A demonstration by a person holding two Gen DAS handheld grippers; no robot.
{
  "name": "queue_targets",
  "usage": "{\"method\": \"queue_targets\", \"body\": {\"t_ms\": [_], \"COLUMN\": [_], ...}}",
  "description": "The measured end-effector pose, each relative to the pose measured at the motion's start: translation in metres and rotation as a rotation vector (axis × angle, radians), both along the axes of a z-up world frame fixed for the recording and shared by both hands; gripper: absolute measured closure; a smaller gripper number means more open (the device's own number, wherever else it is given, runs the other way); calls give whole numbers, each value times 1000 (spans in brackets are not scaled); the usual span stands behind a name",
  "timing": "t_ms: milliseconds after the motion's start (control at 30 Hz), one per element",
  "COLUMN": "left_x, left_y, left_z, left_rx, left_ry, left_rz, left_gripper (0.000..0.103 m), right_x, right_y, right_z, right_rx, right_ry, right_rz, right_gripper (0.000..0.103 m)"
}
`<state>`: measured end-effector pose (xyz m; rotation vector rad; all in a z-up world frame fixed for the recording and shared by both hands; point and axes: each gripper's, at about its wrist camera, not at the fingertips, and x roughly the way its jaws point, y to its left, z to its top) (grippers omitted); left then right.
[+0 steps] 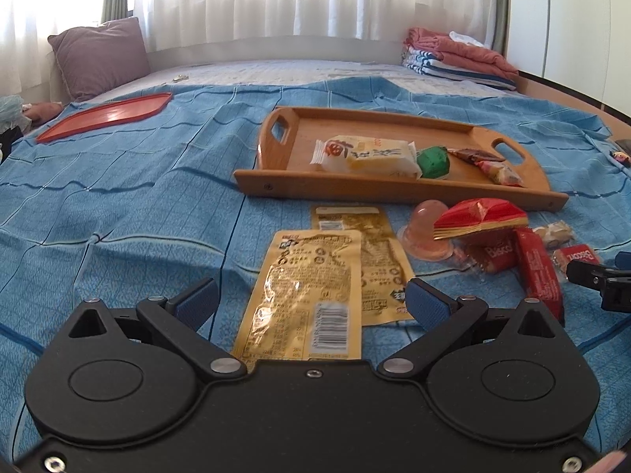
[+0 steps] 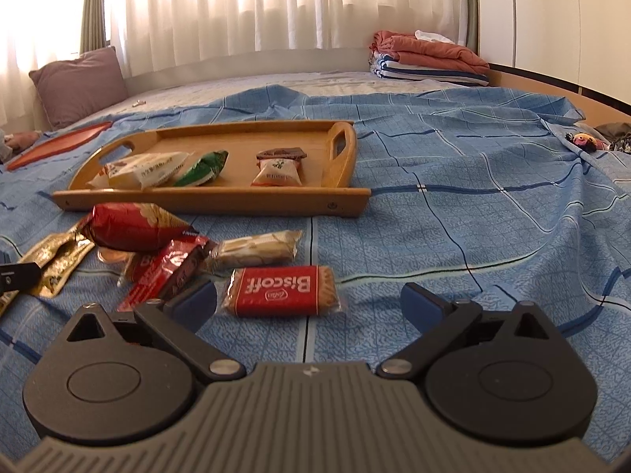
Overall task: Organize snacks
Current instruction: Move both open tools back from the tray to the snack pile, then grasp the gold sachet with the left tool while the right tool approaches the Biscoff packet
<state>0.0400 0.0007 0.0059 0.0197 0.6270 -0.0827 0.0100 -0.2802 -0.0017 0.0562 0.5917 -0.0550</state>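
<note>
Two grippers, both spread wide, nothing between the pads. Left gripper (image 1: 311,301) hangs over the near gold pouch (image 1: 305,287); a second gold pouch (image 1: 374,260) lies just beside it, partly under its right edge. Left of the pouches: open blue sheet (image 1: 118,197) out to the red lid (image 1: 106,116). Wooden tray (image 2: 221,197) sits beyond the snack pile and holds four packets. Right gripper (image 2: 307,301) is over the Biscoff pack (image 2: 282,291), which lies flat on the bed. Right of the tray: bare sheet, rumpled folds.
</note>
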Motion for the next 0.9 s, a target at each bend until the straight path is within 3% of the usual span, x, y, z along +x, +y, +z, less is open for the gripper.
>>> {"method": "queue_targets", "body": {"t_ms": [633,900], "left_x": [-2,-5], "left_y": [3,10], "left_z": [-12,-6], "left_rx": [-20,-75], "left_ry": [13,24], "left_rz": [-30,-18], "left_gripper": [4,27], "right_x": [3,4], "right_y": [9,8], "right_z": [-9,-8], "right_rx": [-62,-60], "right_ry": [31,39], "right_rz": [7,8], "right_gripper": [0,0]}}
